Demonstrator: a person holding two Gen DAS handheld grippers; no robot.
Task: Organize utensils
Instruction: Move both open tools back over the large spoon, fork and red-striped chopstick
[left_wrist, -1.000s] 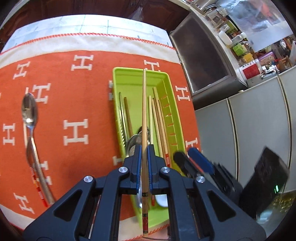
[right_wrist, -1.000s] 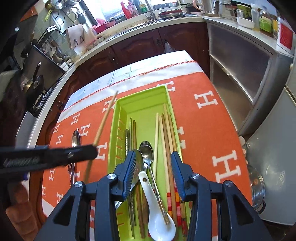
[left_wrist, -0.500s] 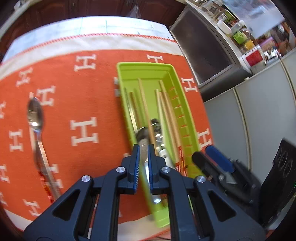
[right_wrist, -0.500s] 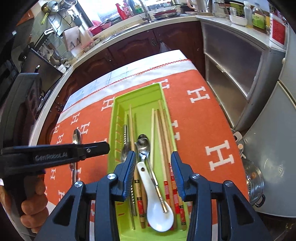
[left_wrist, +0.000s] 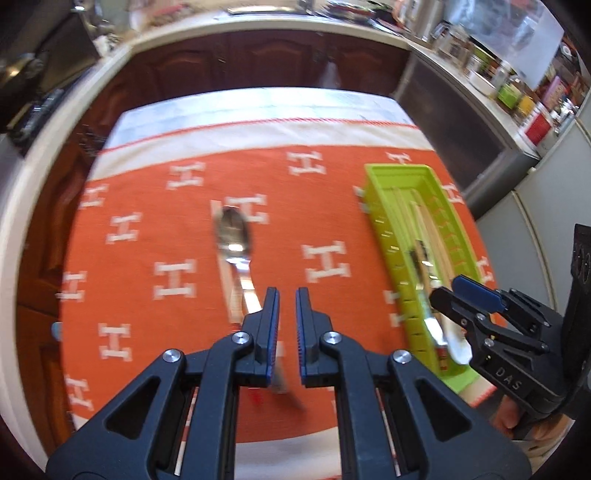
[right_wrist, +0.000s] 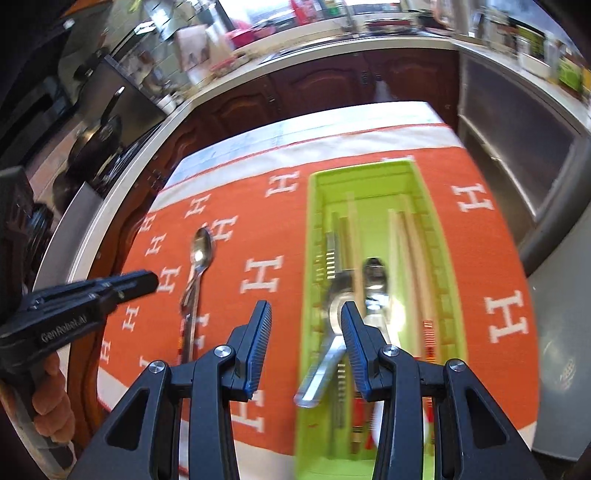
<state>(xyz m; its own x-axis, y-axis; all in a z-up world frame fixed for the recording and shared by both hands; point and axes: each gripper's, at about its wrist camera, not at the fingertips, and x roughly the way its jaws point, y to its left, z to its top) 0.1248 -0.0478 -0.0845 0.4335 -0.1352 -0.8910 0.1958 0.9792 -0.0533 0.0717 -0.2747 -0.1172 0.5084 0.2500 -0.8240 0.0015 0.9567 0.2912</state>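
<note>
A lime-green tray (left_wrist: 373, 192) (right_wrist: 310, 221) lies on the orange cloth (left_wrist: 147, 258) and holds several chopsticks, metal spoons (right_wrist: 375, 273) and a white ceramic spoon (left_wrist: 458, 350). A lone metal spoon (left_wrist: 232, 232) (right_wrist: 201, 251) lies on the cloth left of the tray, across a red-banded chopstick (right_wrist: 181, 343). My left gripper (left_wrist: 286, 295) (right_wrist: 147, 280) hovers over that spoon's handle, all but shut, with only a narrow empty slit between its pads. My right gripper (right_wrist: 306, 310) (left_wrist: 447, 290) is open and empty above the tray's near left wall.
Dark wooden cabinets (left_wrist: 258, 59) and a cluttered counter run behind the table. A grey cabinet (right_wrist: 517, 147) stands close on the right, and a stove with a pan (right_wrist: 99, 136) on the left. A person's hand (right_wrist: 51, 398) holds the left gripper's grip.
The left gripper let go of the chopstick, which now lies in the tray, then swung left over the spoon on the cloth. The right gripper drifted left from the tray's middle to its left wall.
</note>
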